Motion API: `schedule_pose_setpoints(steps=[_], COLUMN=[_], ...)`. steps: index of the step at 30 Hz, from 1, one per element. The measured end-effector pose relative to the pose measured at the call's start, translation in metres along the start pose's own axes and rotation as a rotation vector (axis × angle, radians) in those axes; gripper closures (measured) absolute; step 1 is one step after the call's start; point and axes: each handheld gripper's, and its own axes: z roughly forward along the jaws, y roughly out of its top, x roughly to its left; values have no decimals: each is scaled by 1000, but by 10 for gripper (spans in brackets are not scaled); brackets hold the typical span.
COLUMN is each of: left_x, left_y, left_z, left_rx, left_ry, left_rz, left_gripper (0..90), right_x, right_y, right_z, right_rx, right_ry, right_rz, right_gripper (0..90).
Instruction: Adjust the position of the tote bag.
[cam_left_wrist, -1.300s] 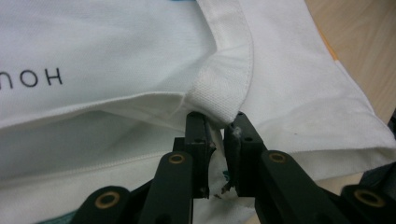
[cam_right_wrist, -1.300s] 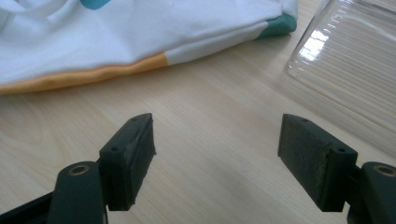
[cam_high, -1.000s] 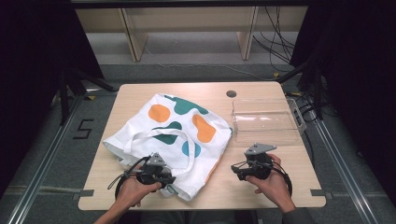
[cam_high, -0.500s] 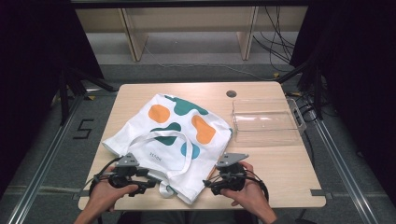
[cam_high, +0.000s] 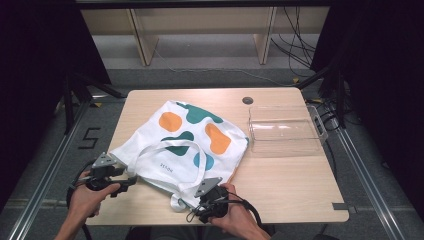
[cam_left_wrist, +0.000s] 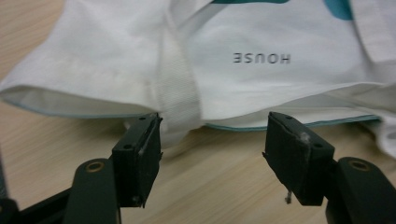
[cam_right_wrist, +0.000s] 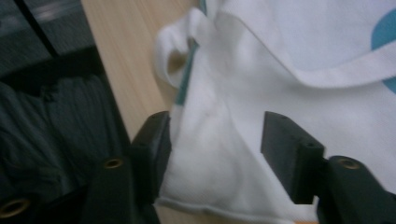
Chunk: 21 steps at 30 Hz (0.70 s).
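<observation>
A light wooden table (cam_high: 290, 185) carries a white tote bag (cam_high: 180, 145) and, well apart, a clear tray (cam_high: 284, 131).

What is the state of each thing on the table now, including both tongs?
Tote bag: lying flat, mouth edge toward the person, handle loop on top.
Clear plastic bin: upright, empty, apart from the bag.
Left tongs: open, just been opening, bag edge just ahead, not pinched.
Right tongs: open, just been closing, bag corner between the jaws, not yet pinched.

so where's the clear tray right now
In the high view the clear tray sits on the table's right side, just right of the tote bag, near the round hole.
</observation>
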Motion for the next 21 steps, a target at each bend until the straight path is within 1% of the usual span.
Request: schedule_pose_setpoints(steps=[1, 2, 3, 4, 5, 6, 7, 8, 9, 10, 11, 12, 13, 14, 15, 16, 17, 19, 20, 21], left_x=[4, 7, 11, 16, 20, 24, 29, 32, 36, 41, 44, 50, 54, 57, 62, 64, 67, 73, 75, 79], left_y=[-1, -2, -3, -3, -5, -5, -5, -6, -6, -6, -5, -4, -4, -3, -1, -1, 0, 2, 2, 2], left_z=[0, 1, 1, 2, 4, 6, 7, 9, 10, 13, 14, 16, 19, 20, 24, 28, 34, 40, 43, 47], left_rx=[3, 7, 4, 14, -8, -5, 8, 0, 10, 3, 0, 11, 6, 14, 22, 2, 2, 27, 15, 0], left_ry=[17, 38, 66, 74, 110, 117, 120, 132, 139, 155, 165, 176, 184, 190, 179, 184, 190, 177, 177, 181], left_rz=[-7, -26, -40, -45, -72, -89, -98, -104, -109, -117, -124, -129, -133, -135, -141, -148, -152, -159, -159, -175], left_gripper=[340, 331, 321, 314, 315, 319, 321, 324, 327, 329, 331, 337, 342, 347, 355, 367, 376, 370, 378, 374], right_x=[-1, -2, -2, -3, -3, 1, -6, -3, -5, -8, -9, -10, -10, -10, -9, -7, -7, -7, -8, -7], right_y=[-1, -3, -4, -5, -6, -8, -7, -9, -10, -10, -11, -11, -11, -12, -12, -12, -12, -12, -12, -13], right_z=[1, 1, 0, -1, -2, -5, -5, -8, -6, -8, -8, -9, -9, -9, -9, -8, -8, -8, -8, -8], right_rx=[9, 21, 20, 29, 26, 33, 12, 31, 13, 17, 19, 20, 22, 17, 19, 25, 28, 24, 23, 26], right_ry=[-9, 11, 28, 41, 42, 58, 58, 70, 69, 62, 65, 58, 71, 69, 56, 66, 68, 60, 64, 64], right_rz=[-15, -12, -9, -39, -61, -9, -108, -27, -47, -81, -67, -83, -70, -62, -65, -57, -52, -63, -68, -63], right_gripper=[487, 561, 620, 684, 733, 772, 786, 795, 818, 824, 825, 826, 826, 825, 826, 825, 824, 822, 822, 822])
